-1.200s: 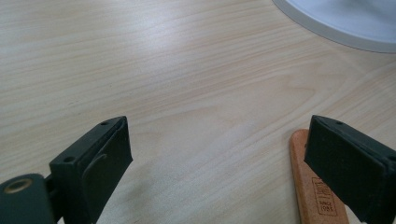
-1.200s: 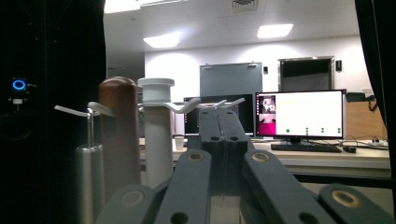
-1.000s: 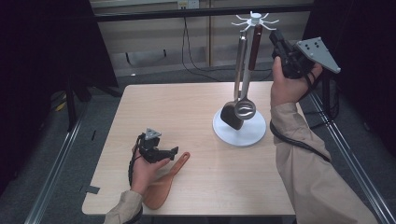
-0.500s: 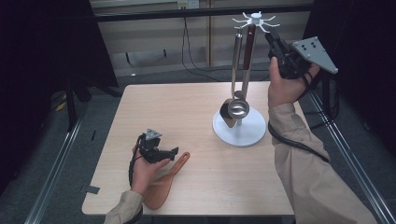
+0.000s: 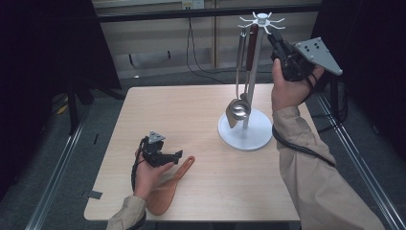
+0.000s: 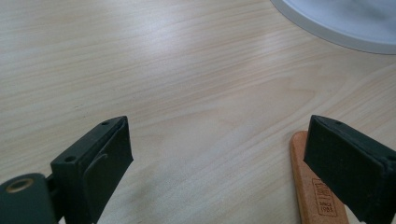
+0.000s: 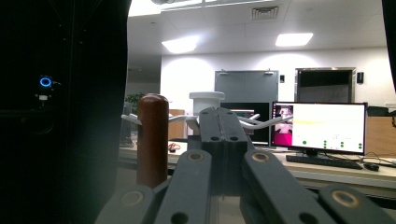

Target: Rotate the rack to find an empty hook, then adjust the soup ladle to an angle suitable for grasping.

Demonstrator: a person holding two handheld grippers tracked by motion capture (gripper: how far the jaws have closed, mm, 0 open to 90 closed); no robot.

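Note:
A white utensil rack (image 5: 254,72) stands on a round base (image 5: 245,136) at the table's right. A steel ladle (image 5: 238,109) and a brown-handled utensil (image 5: 252,40) hang from its top hooks. My right gripper (image 5: 274,40) is held high beside the hooks, shut with nothing between its jaws. In the right gripper view the shut gripper (image 7: 222,114) points at the rack's hub (image 7: 206,99), with the brown handle (image 7: 152,140) just left of it. My left gripper (image 5: 175,155) rests low on the table, open, beside a wooden spatula (image 5: 167,189). The left gripper (image 6: 219,140) has bare table between its jaws, and the spatula handle (image 6: 314,189) lies by the right jaw.
The light wooden table (image 5: 182,115) has metal rails along both sides. The rack's base (image 6: 345,23) lies ahead of the left gripper. Dark curtains and a cable hang behind the table.
The hanging ladle's bowl has swung slightly and settled by the pole. The right gripper has edged a little towards the rack's top. The left gripper has kept still.

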